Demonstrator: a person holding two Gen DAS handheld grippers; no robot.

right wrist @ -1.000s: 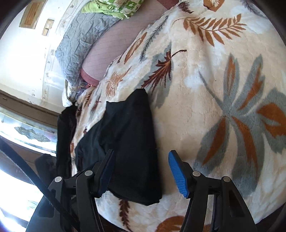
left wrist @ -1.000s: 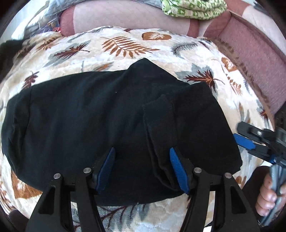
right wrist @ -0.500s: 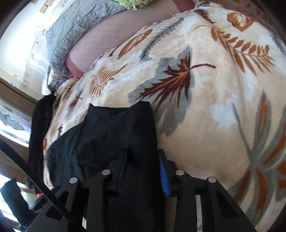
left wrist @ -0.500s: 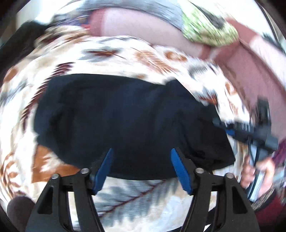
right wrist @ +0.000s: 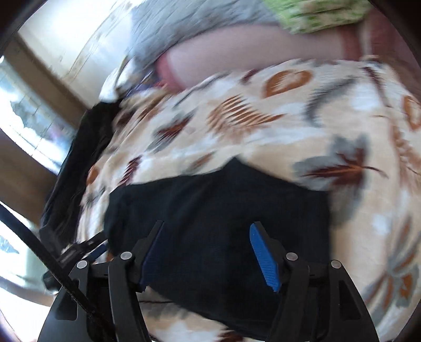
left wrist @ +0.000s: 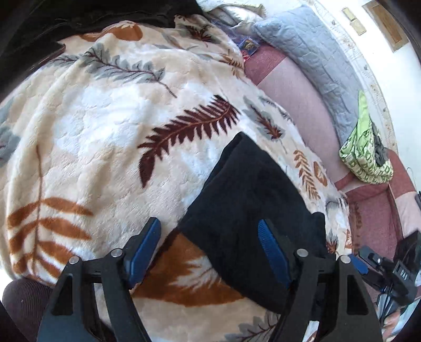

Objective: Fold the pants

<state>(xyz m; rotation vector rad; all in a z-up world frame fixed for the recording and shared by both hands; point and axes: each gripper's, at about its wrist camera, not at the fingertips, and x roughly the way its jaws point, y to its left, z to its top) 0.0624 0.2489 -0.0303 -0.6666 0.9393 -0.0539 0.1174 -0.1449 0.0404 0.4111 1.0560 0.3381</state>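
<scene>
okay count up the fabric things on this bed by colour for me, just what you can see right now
Black: 2, the folded pants and a dark garment at the bed's edge
Grey: 1, quilted pillow
Green: 1, patterned cloth
Cream leaf print: 1, blanket
Total: 5

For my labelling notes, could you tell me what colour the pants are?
Black, plain: the pants show best in the left wrist view.
</scene>
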